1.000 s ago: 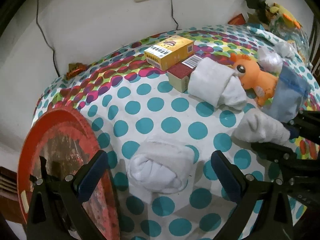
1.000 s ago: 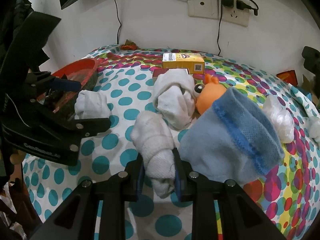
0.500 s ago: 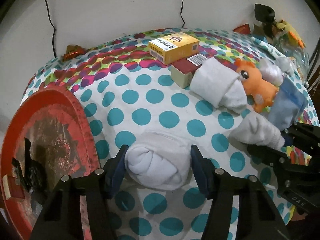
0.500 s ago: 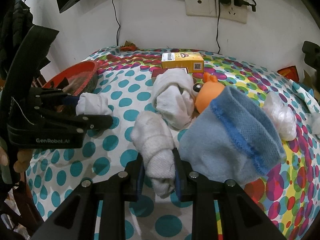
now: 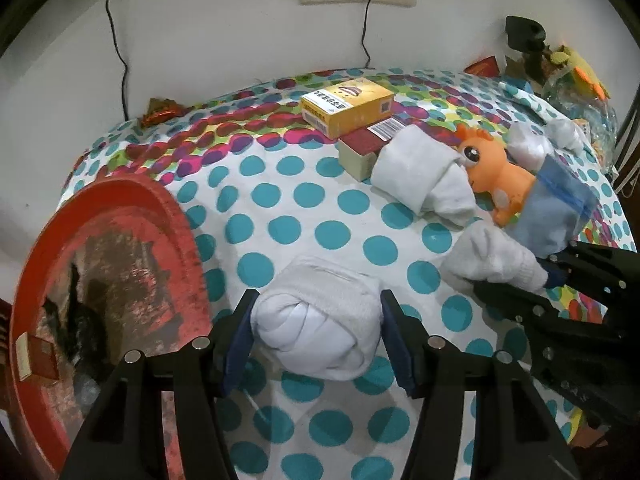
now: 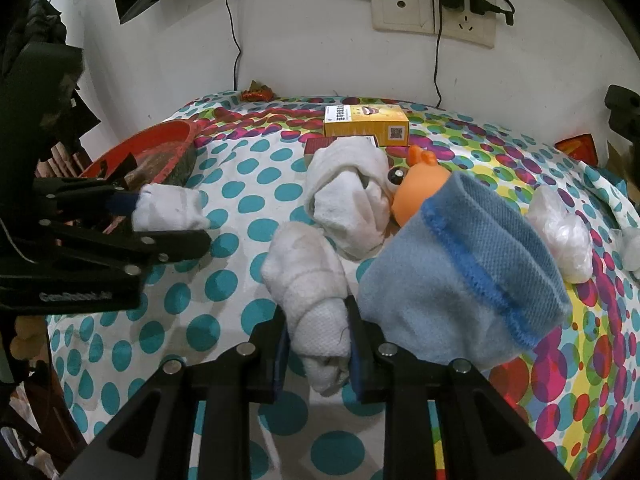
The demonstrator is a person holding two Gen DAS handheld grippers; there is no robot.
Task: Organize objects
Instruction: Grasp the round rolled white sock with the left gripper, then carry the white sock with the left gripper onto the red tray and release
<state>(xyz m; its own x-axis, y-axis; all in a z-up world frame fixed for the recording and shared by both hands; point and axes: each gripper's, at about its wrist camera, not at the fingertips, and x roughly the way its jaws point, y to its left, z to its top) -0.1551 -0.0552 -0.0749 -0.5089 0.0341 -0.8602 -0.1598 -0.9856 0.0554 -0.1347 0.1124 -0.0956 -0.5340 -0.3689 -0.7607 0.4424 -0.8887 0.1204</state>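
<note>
The left gripper [image 5: 316, 334] has just been closing and is now squeezing a rolled white sock bundle [image 5: 318, 320] between its pads, down on the polka-dot cloth [image 5: 280, 196] beside the red basin [image 5: 104, 272]. The right gripper [image 6: 318, 344] is clamping a second white sock roll [image 6: 310, 280], which is lying against a blue sock [image 6: 460, 276]. Behind them a third white roll [image 6: 348, 196], an orange toy [image 5: 496, 176] and a yellow box [image 5: 346, 106] are sitting near the wall.
</note>
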